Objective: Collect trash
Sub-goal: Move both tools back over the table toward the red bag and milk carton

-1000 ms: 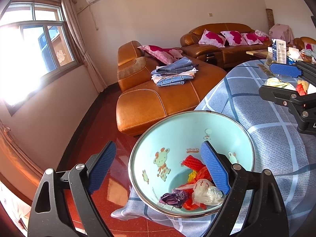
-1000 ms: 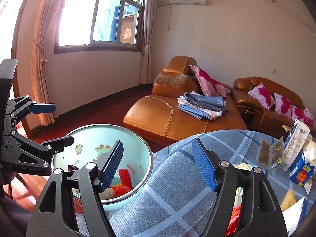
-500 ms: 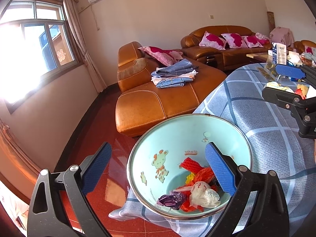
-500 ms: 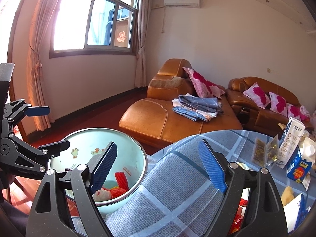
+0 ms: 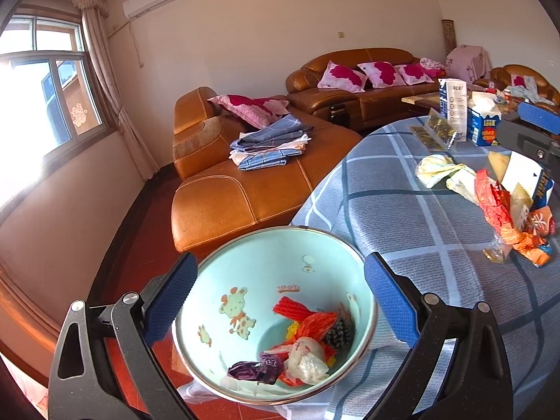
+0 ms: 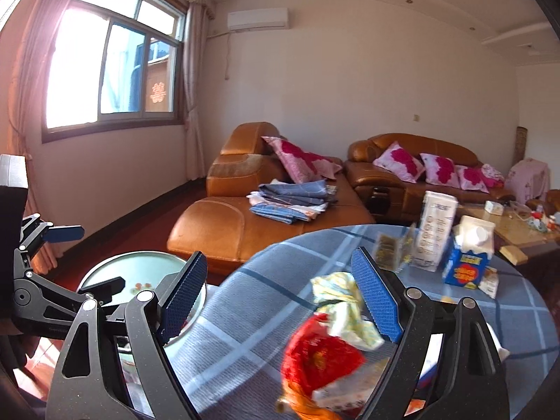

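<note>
Already some trash [image 5: 304,346] lies in the pale green bowl [image 5: 245,280] at the near edge of the counter [image 5: 402,217]: red and orange wrappers, a purple one, a clear bag. Beyond the bowl, toward the far right of the checked cloth, more wrappers [image 5: 504,210] lie heaped beside two cartons [image 5: 483,122]. Left tongs [image 5: 276,301] stand wide on either side of the bowl, gripping nothing. Right tongs [image 6: 276,297] are also spread wide and empty, above a red wrapper [image 6: 315,353] and crumpled yellow paper [image 6: 343,301].
</note>
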Available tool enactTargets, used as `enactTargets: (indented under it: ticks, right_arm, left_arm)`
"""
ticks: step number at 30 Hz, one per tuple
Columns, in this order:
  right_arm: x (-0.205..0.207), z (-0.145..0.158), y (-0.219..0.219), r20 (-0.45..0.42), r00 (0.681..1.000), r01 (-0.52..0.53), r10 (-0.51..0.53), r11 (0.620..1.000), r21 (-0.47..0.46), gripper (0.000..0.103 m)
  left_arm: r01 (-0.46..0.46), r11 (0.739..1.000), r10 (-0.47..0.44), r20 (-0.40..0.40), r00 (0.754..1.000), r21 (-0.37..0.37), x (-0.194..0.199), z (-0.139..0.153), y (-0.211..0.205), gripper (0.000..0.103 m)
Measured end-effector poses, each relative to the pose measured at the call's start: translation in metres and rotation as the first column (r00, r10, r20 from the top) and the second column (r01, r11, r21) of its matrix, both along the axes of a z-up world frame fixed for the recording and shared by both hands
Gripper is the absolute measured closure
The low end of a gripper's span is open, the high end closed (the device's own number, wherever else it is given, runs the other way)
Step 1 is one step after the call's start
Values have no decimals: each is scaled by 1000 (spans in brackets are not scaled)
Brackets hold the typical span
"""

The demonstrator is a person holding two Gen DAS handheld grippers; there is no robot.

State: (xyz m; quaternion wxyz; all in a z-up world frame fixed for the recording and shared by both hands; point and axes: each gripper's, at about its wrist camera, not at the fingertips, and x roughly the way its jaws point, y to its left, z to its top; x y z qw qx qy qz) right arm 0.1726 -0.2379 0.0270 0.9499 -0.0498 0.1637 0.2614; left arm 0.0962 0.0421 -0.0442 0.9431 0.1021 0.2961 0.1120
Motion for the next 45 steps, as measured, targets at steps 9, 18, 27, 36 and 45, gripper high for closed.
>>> enactTargets:
  ticks: [9, 18, 27, 36, 45]
  right_arm:
    - [6, -18, -100, -80, 953, 292, -291, 957, -8, 20]
    - [14, -38, -137, -159, 908, 388, -388, 921, -32, 20]
    - [11, -53, -145, -213, 898, 388, -385, 921, -30, 20]
    - [3, -53, -149, -217, 889, 405, -404, 913, -45, 20]
    - [-5, -57, -160, -240, 873, 429, -425, 903, -36, 20]
  left_arm:
    - [162, 987, -162, -16, 987, -14, 24, -1, -65, 9]
    - [301, 954, -301, -28, 953, -14, 44, -6, -129, 9]
    - [352, 933, -358, -96, 929, -75, 55, -28, -153, 15]
    - [370, 924, -377, -76, 923, -94, 16, -23, -166, 15]
    - [382, 915, -397, -124, 910, -129, 25, -41, -191, 18]
